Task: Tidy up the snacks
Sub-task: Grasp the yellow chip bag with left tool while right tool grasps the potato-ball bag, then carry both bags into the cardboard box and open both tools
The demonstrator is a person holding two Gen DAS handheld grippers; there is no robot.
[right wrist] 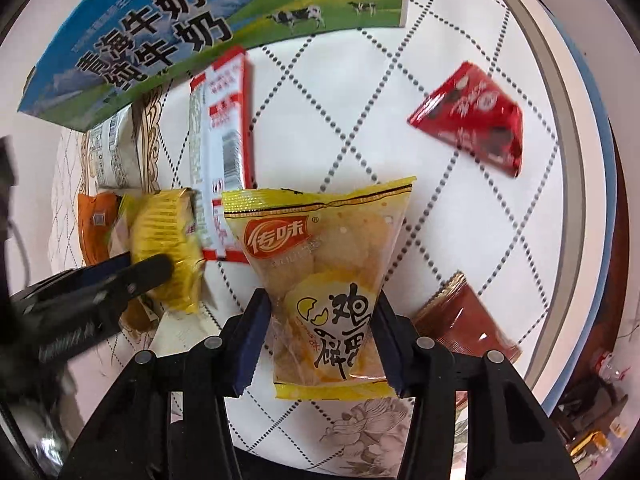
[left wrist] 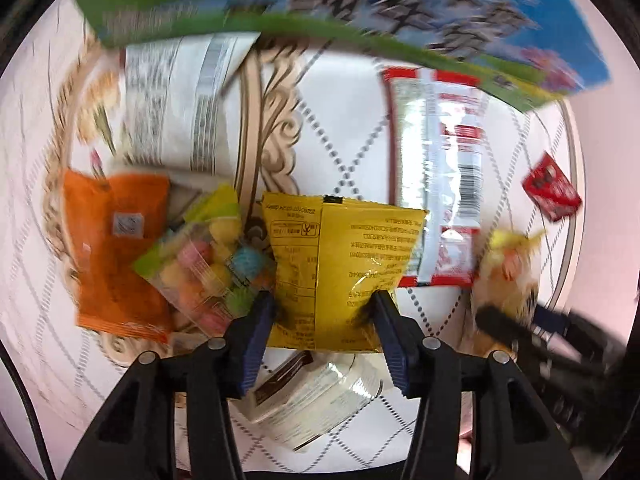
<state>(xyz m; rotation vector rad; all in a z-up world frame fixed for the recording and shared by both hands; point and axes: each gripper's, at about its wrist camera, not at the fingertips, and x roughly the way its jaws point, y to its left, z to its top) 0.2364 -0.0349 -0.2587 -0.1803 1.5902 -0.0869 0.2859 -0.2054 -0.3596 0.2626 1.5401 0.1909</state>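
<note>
My left gripper (left wrist: 325, 300) is shut on a yellow snack packet (left wrist: 340, 264), printed back up, held over the table. It also shows in the right wrist view (right wrist: 168, 240), with the left gripper (right wrist: 160, 272) at the left. My right gripper (right wrist: 322, 300) is shut on a clear and yellow egg-biscuit packet (right wrist: 320, 264), held above the table; that packet and gripper appear blurred at the right of the left wrist view (left wrist: 508, 272). A blue and green milk carton box (right wrist: 180, 28) stands at the far side, also in the left wrist view (left wrist: 360, 12).
On the white patterned tablecloth (right wrist: 340, 100) lie a red and white long packet (right wrist: 224, 152), a red triangular packet (right wrist: 472, 120), a dark red packet (right wrist: 468, 316), a white bag (left wrist: 180, 108), an orange packet (left wrist: 116, 248) and a candy bag (left wrist: 204, 264). The table edge (right wrist: 576, 160) curves at right.
</note>
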